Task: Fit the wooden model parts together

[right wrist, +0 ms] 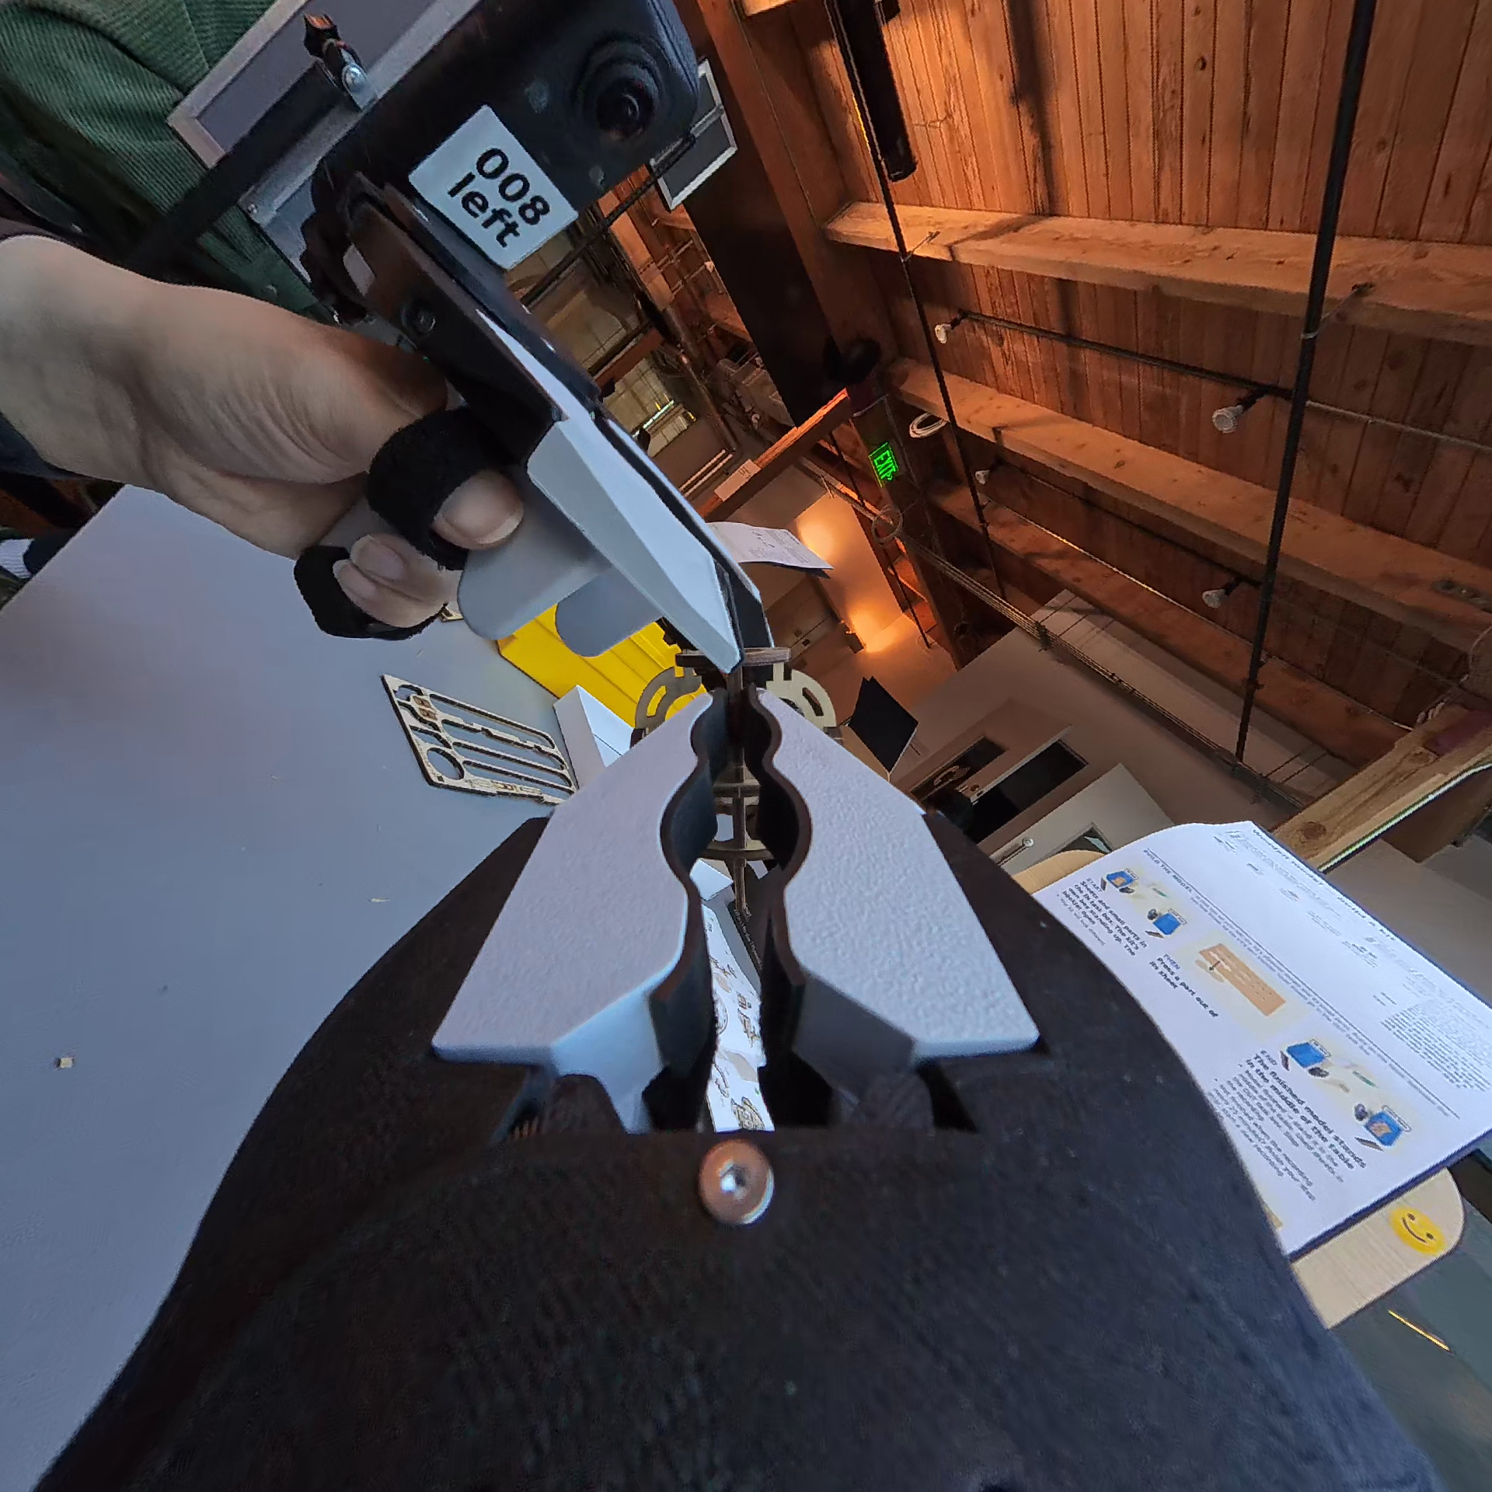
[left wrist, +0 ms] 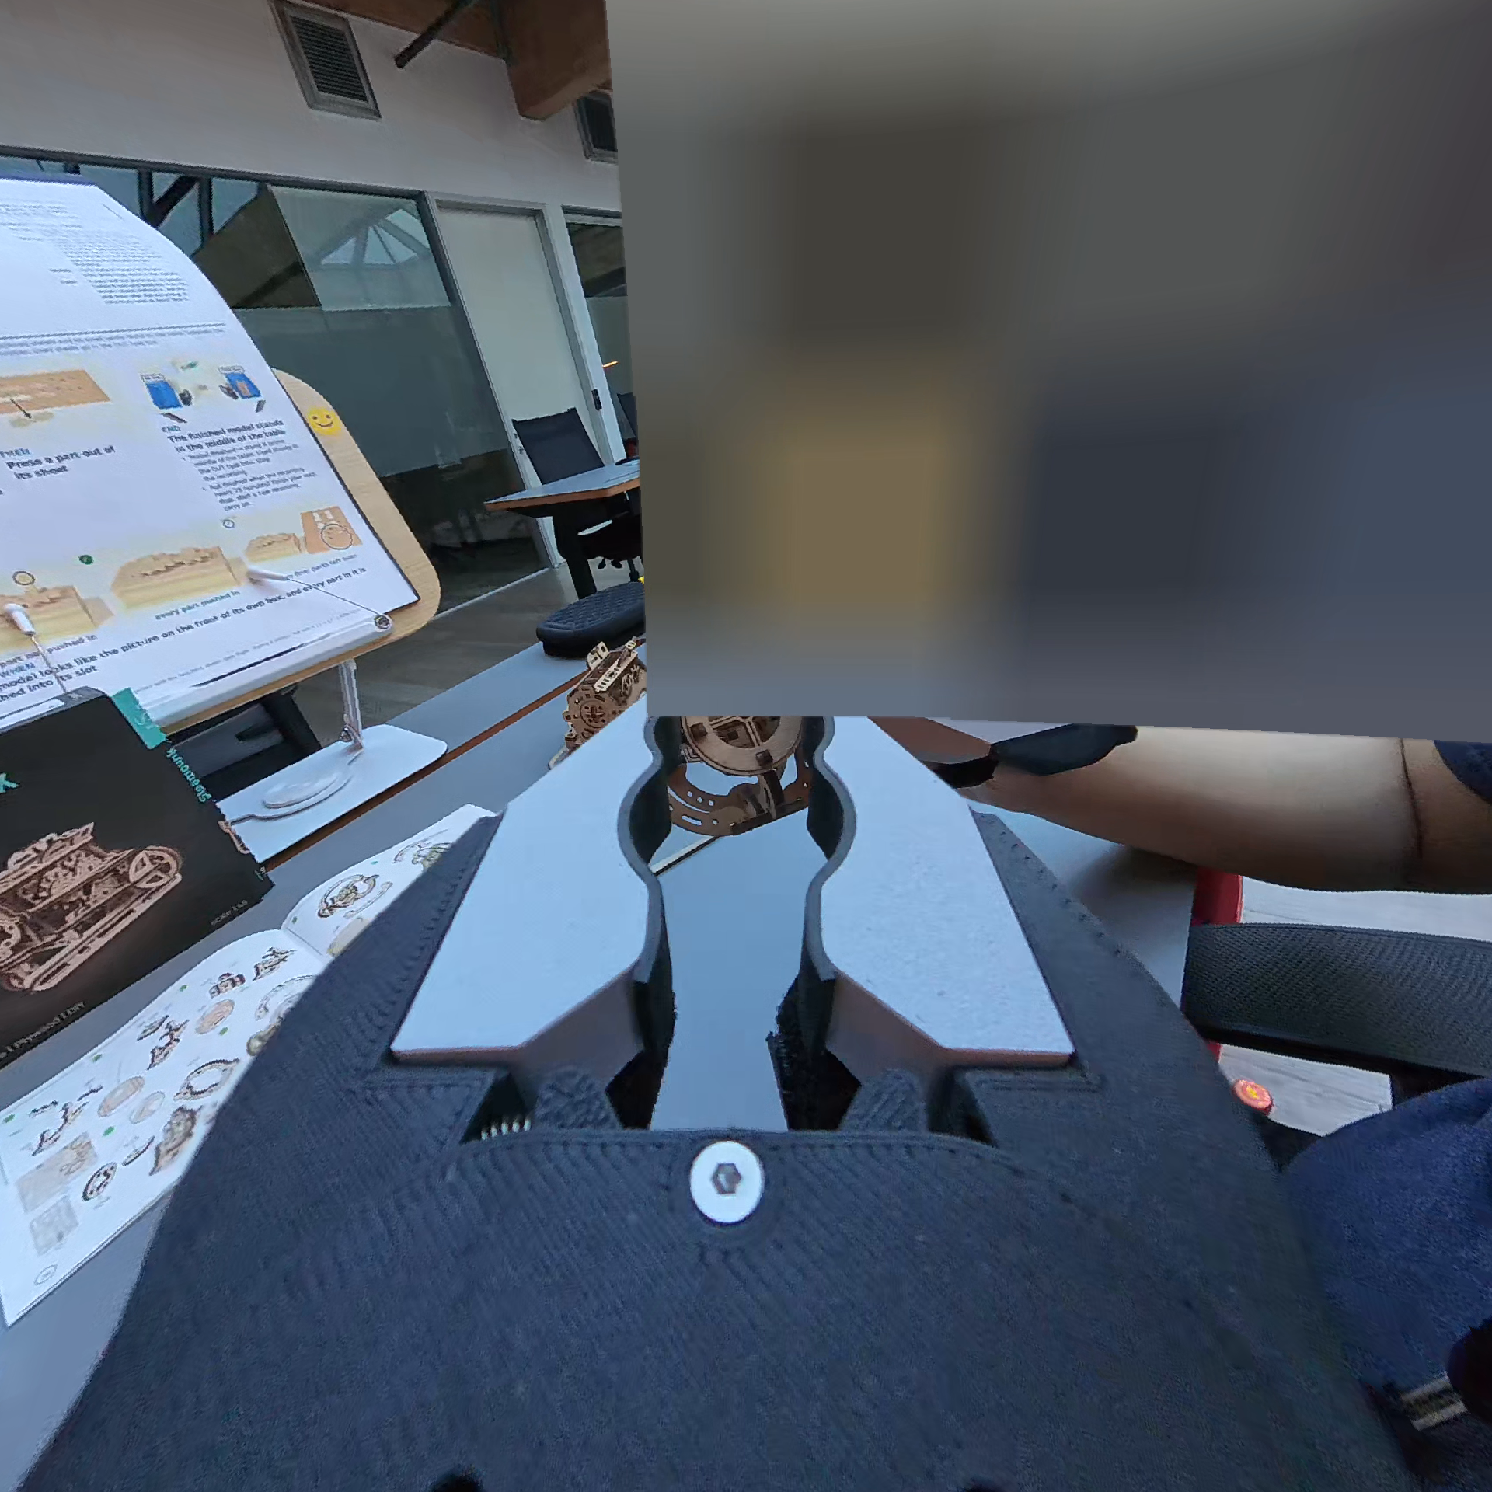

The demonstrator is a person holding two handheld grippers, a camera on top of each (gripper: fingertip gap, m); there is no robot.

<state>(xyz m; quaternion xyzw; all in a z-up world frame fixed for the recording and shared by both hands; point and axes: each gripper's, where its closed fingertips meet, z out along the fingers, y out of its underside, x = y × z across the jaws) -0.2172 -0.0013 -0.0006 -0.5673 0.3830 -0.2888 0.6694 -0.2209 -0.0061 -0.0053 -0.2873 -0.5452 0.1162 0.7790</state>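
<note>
2 grippers: left gripper (left wrist: 736, 739), right gripper (right wrist: 736, 710), fingers both pinching 1 wooden assembly (left wrist: 731, 775); 1 punched sheet (right wrist: 476, 747).

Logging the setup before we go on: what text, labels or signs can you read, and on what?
I don't quote writing; here is what bears it.
Propped sheet: headings and captions legible, fine print too small.
Black box: printing, partly cut off.
Booklet: too small.
White sticker on left gripper: number and word, legible.
Green ceiling sign: legible.
</note>
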